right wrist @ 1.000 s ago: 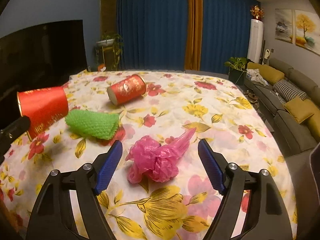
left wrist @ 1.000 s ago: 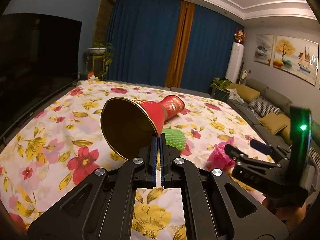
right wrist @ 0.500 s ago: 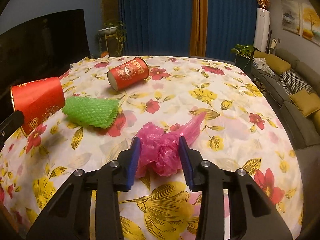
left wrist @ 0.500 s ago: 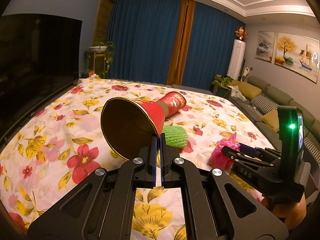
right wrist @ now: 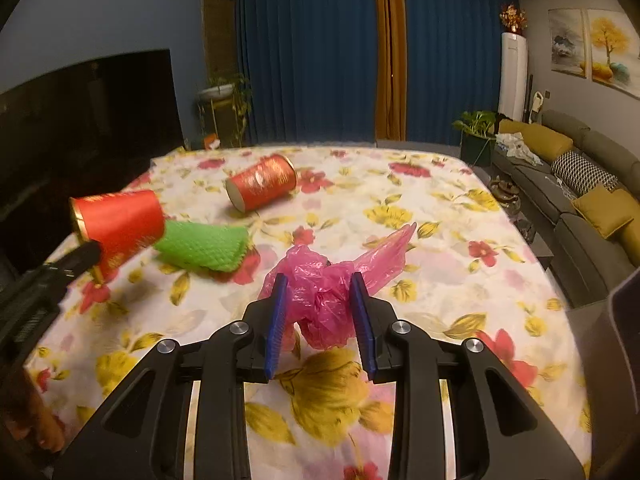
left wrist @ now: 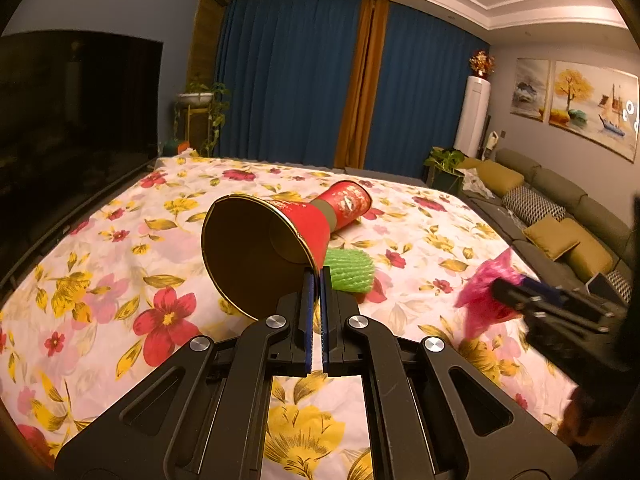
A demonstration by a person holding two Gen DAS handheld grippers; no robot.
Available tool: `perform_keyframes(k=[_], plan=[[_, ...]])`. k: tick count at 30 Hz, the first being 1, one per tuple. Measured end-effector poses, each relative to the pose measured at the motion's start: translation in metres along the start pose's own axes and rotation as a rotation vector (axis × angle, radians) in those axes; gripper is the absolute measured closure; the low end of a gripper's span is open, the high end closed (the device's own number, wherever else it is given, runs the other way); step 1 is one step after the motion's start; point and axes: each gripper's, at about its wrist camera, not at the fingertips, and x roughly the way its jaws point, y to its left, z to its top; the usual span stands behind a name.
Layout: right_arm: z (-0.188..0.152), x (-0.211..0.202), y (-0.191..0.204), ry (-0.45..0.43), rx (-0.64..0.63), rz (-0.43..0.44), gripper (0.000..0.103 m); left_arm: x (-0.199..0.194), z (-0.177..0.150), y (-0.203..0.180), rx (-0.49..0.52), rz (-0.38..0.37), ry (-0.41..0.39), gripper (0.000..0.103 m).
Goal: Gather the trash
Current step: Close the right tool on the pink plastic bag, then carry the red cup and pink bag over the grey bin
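Observation:
My left gripper (left wrist: pixel 315 280) is shut on the rim of a red paper cup (left wrist: pixel 260 252) with a gold inside, held above the flowered cloth (left wrist: pixel 120 280); the cup also shows in the right wrist view (right wrist: pixel 120 220). My right gripper (right wrist: pixel 318 284) is shut on a crumpled pink plastic bag (right wrist: pixel 328 280), lifted off the cloth; the bag also shows in the left wrist view (left wrist: pixel 484 300). A green foam net (right wrist: pixel 200 244) lies on the cloth beside the cup. A second red cup (right wrist: pixel 262 186) lies on its side farther back.
A dark TV screen (left wrist: pixel 72 120) stands along the left edge. A sofa with cushions (right wrist: pixel 592 208) runs along the right. Blue curtains (right wrist: pixel 320 60), plants and a white standing unit (right wrist: pixel 512 76) are at the back.
My right gripper closed on the pink bag and has lifted it off the cloth. My left gripper holds the red cup as before.

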Motion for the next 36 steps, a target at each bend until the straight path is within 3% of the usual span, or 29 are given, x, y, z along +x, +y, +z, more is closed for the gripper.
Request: perform_keyframes(k=[15, 22, 36], plan=[[-0.009, -0.103, -0.041, -0.146, 0.004, -0.027, 0.071, -0.052, 0.004, -0.055, 0.057, -0.102, -0.051, 0.101], [-0.018, -0.14, -0.074, -0.194, 0.029, -0.071, 0.071, -0.073, 0.004, -0.11, 0.118, -0.181, -0.069, 0.101], [-0.035, -0.18, -0.146, -0.234, 0.099, -0.201, 0.071, -0.068, -0.008, -0.22, 0.208, -0.347, -0.046, 0.101]])
